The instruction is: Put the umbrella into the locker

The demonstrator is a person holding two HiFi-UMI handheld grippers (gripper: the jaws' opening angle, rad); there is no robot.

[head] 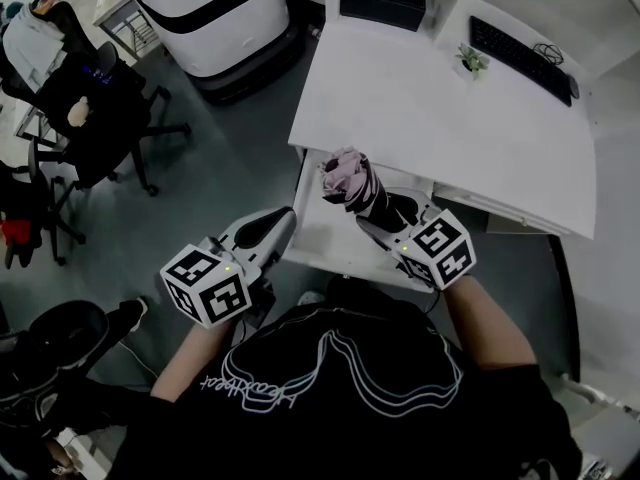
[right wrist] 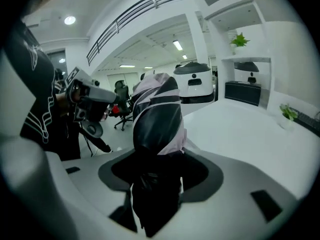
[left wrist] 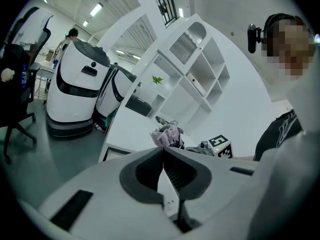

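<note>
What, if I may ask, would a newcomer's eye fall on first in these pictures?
The folded pink-and-black umbrella stands out, clamped in the right tool at the near edge of the white desk. The left tool, shut and empty, hovers beside it to the left. A bulky white-and-black machine sits on the floor at the head view's top.

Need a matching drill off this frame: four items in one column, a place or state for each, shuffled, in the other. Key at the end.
1. umbrella
2. left gripper
3. keyboard
4. potted plant

A. jaws together, nothing between them
B. black, flat on the white desk, towards its right end
C. folded, clamped in the right gripper
D. green, standing just left of the keyboard in the head view

Pairs: 1-C; 2-A; 3-B; 4-D
</note>
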